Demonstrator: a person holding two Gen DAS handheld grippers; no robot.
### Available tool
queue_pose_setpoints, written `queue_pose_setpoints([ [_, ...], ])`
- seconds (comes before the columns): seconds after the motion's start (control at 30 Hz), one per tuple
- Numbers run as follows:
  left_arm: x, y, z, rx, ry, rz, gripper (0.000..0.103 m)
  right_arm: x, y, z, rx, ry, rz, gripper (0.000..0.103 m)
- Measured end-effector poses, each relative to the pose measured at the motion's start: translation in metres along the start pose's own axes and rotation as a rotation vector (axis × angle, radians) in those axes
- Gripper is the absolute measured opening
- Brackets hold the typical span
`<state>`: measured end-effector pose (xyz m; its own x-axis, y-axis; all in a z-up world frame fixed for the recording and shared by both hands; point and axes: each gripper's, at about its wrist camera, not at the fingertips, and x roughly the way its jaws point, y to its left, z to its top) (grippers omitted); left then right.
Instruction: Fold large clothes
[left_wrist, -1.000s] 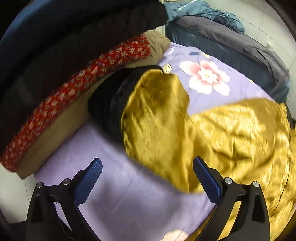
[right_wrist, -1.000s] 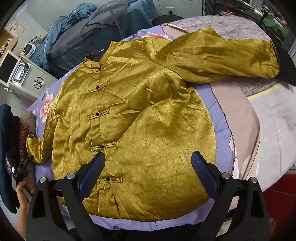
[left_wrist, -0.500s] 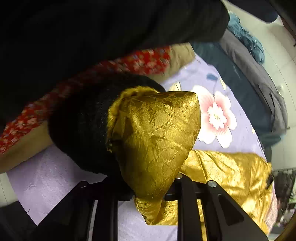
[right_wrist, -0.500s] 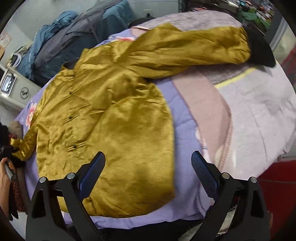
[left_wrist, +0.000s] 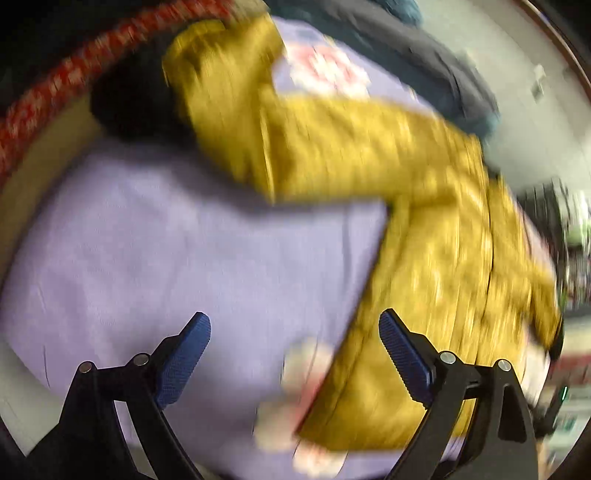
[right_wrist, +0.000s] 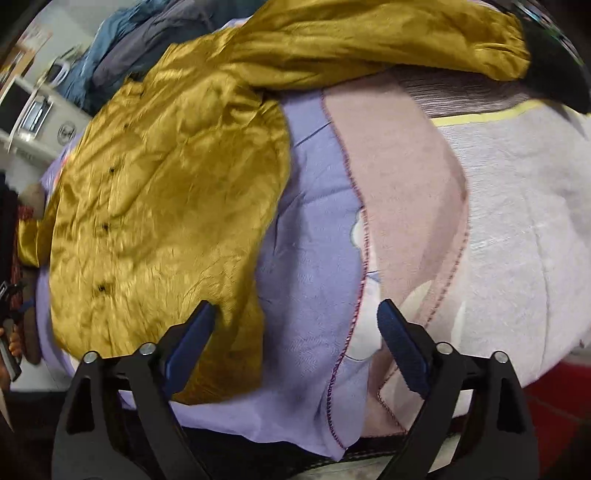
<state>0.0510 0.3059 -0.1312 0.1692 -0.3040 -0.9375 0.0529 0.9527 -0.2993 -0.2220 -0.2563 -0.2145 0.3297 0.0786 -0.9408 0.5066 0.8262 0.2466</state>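
A gold satin jacket (right_wrist: 162, 192) with black knot buttons lies front up on a lilac flowered bedsheet (right_wrist: 314, 236). One sleeve (right_wrist: 369, 40) with a black cuff stretches to the upper right. In the blurred left wrist view the jacket (left_wrist: 424, 236) lies to the right, and its other sleeve (left_wrist: 229, 107) with a black cuff reaches up left. My left gripper (left_wrist: 293, 354) is open and empty above the sheet (left_wrist: 177, 236). My right gripper (right_wrist: 295, 339) is open and empty, its left finger just over the jacket's hem.
A pile of folded clothes with a red flowered layer (left_wrist: 55, 96) lies at the left. Dark grey and blue bedding (right_wrist: 147, 40) is heaped at the far side. A pink and white blanket (right_wrist: 498, 206) covers the bed's right part. A white machine (right_wrist: 33, 107) stands far left.
My left gripper was shut on the gold sleeve half a second ago; now it is open and has pulled back. My right gripper has swung right along the hem.
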Motion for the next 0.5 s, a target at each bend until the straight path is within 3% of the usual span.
queue_pose_setpoints([
  [0.1, 0.029, -0.009, -0.022, 0.049, 0.102, -0.065, 0.091, 0.02, 0.025, 0.001, -0.104, 0.03, 0.012, 0.086],
  [0.3, 0.088, -0.068, -0.048, 0.209, 0.21, -0.048, 0.088, 0.038, 0.08, 0.02, -0.195, 0.03, 0.045, 0.086],
  [0.33, 0.098, -0.083, -0.051, 0.245, 0.223, -0.014, 0.082, 0.035, 0.084, 0.023, -0.187, 0.023, 0.056, 0.086],
  [0.4, 0.099, -0.099, -0.051, 0.282, 0.227, -0.007, 0.03, 0.026, 0.085, 0.029, -0.164, 0.016, 0.084, 0.086],
  [0.43, 0.096, -0.105, -0.046, 0.258, 0.243, -0.058, 0.016, 0.02, 0.082, 0.031, -0.148, 0.018, 0.094, 0.086],
  [0.5, 0.077, -0.111, -0.031, 0.202, 0.218, -0.199, 0.012, 0.008, 0.07, 0.032, -0.112, 0.007, 0.093, 0.086],
])
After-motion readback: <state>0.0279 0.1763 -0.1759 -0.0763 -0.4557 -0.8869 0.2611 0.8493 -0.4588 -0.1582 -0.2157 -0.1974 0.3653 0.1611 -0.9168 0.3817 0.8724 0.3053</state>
